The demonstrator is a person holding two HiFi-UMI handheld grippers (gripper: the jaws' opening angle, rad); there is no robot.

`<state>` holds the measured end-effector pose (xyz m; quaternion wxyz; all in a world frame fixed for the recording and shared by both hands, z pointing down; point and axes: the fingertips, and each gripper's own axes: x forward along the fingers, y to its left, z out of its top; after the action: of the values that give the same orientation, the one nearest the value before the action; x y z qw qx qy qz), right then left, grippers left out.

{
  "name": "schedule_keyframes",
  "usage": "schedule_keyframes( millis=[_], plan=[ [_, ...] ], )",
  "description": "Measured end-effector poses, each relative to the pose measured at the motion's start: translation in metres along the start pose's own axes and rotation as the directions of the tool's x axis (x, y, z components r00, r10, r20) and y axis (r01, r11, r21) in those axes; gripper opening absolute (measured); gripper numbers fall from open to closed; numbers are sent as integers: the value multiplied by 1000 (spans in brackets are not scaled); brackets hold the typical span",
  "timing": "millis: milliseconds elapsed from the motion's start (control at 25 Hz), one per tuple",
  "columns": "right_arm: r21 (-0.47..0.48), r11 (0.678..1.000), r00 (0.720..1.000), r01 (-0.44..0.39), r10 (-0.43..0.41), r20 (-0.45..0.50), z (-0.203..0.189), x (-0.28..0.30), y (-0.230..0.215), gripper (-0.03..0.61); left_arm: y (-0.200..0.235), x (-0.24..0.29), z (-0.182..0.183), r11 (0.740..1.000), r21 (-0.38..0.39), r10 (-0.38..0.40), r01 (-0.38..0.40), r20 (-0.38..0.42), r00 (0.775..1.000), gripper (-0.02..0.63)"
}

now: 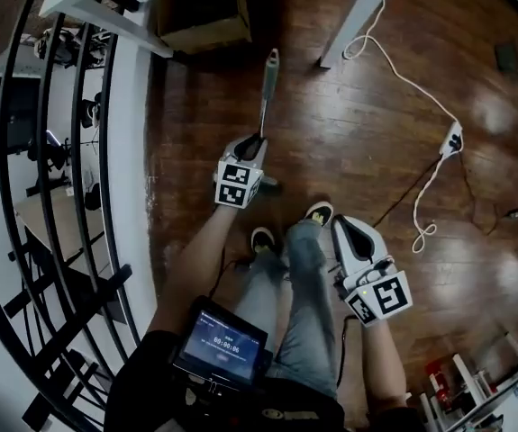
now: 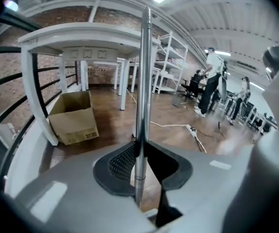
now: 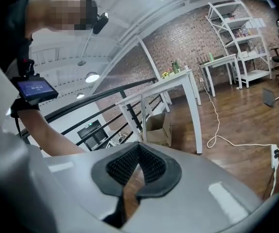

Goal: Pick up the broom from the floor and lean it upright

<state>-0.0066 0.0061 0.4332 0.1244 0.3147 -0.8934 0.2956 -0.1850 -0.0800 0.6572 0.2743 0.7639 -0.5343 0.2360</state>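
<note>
While our left gripper (image 2: 139,153) clamps the slim silver metal broom handle (image 2: 142,76), we hold it steeply raised over the dark wooden floor (image 1: 367,124), near the brown cardboard box (image 2: 73,118); our right gripper (image 3: 138,148) is empty, its jaws together

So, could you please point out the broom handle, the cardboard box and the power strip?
broom handle (image 2: 142,72), left gripper view, middle of the metal shaft.
cardboard box (image 2: 73,124), left gripper view, its front face.
power strip (image 1: 454,139), head view, its white body.
</note>
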Motion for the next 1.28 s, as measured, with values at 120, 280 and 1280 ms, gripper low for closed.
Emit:
schedule_keyframes(
  millis=[120,280,1280],
  plan=[
    [37,999,999,-37,38,-20,5,21,-4,5,22,16,31,998,-41,38,-37,29,999,94],
    [88,994,996,-60,65,-57,18,39,-27,5,38,45,69,996,-58,74,-72,44,996,94],
    [199,977,990,-73,95,-103,71,88,-88,5,106,129,169,986,-50,158,-156,23,987,97]
  ],
)
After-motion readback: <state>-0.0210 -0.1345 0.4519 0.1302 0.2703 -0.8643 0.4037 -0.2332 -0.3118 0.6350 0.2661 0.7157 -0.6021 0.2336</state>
